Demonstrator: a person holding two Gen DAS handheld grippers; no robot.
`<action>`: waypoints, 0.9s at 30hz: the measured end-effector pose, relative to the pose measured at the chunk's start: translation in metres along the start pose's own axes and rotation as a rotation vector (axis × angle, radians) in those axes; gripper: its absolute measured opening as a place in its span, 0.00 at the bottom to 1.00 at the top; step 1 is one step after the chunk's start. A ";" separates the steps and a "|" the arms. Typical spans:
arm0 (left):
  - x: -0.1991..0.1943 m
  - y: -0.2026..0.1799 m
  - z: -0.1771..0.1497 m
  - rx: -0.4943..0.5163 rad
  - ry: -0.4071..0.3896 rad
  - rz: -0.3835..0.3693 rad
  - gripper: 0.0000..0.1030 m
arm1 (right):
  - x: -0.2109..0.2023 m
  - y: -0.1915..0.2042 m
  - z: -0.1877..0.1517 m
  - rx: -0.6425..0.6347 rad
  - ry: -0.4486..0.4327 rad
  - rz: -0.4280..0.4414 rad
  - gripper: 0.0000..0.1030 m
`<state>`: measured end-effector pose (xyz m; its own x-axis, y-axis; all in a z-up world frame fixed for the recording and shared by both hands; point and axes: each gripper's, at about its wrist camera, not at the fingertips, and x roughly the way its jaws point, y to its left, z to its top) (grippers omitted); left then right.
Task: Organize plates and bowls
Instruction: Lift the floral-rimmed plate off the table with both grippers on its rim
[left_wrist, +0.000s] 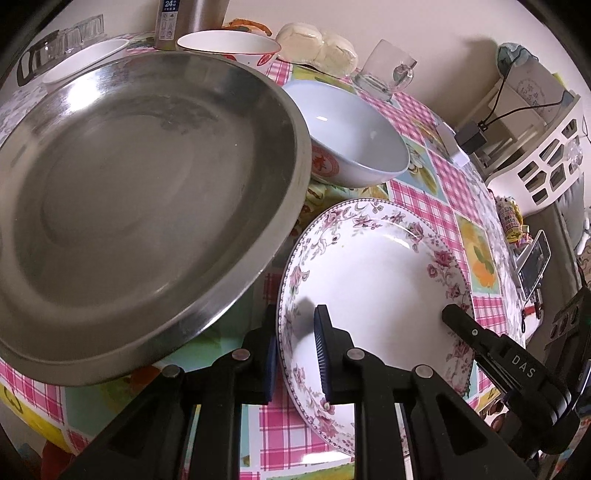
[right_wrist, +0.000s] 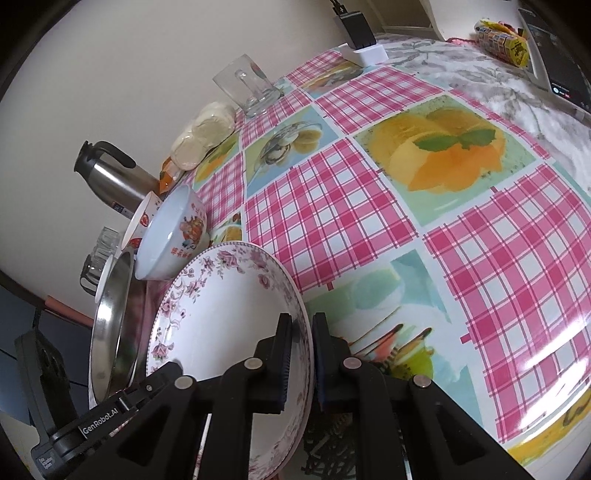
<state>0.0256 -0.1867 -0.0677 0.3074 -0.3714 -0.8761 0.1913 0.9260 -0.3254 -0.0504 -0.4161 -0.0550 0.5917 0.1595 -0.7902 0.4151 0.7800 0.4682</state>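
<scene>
A: Start close in. What do the grippers have?

B: Both are clamped on the floral plate (left_wrist: 369, 280). The left gripper (left_wrist: 295, 354) pinches its near-left rim between ribbed pads, and the right gripper (right_wrist: 301, 363) is closed on the opposite rim. The plate is tilted, lifted at the near edge of the table (right_wrist: 369, 229).

A: Any writing on the tools?

B: "DAS" shows on the right gripper's arm in the left view, and "GenRobot.AI" on the left gripper's arm in the right view.

A: What sits beside the plate?

B: One steel pan (left_wrist: 140, 192), large and shallow, just left of it; its rim overlaps the plate's edge in the left view, though I cannot tell if they touch. Behind the plate stands one white bowl (left_wrist: 354, 136) with red characters and a red emblem on its side.

A: More bowls?

B: Two further back: a second bowl (left_wrist: 229, 46) with red print, and a plain one (left_wrist: 85, 61) behind the pan. Three bowls, one plate, one pan.

A: And the far edge?

B: A steel flask (left_wrist: 188, 22) with a label reading "24", a glass mug (left_wrist: 388, 68), wrapped buns (left_wrist: 317, 46), and a glass piece (left_wrist: 59, 48) at the far-left corner. A white charger (right_wrist: 364, 53) lies near the far-right edge.

A: Where is there room?

B: The checked cloth to the right of the plate lies bare out to the right edge; the left half is crowded.
</scene>
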 end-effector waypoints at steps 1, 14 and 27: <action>0.000 -0.001 0.000 0.001 -0.002 0.005 0.18 | 0.000 0.002 0.000 -0.011 -0.002 -0.005 0.12; -0.004 -0.017 0.004 0.035 -0.005 -0.031 0.18 | -0.014 -0.004 0.004 -0.030 -0.029 -0.008 0.13; -0.012 -0.028 0.011 0.077 -0.038 -0.058 0.18 | -0.032 -0.006 0.005 -0.026 -0.071 -0.003 0.13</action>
<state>0.0268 -0.2094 -0.0444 0.3286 -0.4279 -0.8420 0.2805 0.8955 -0.3457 -0.0687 -0.4288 -0.0304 0.6385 0.1143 -0.7611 0.3993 0.7961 0.4546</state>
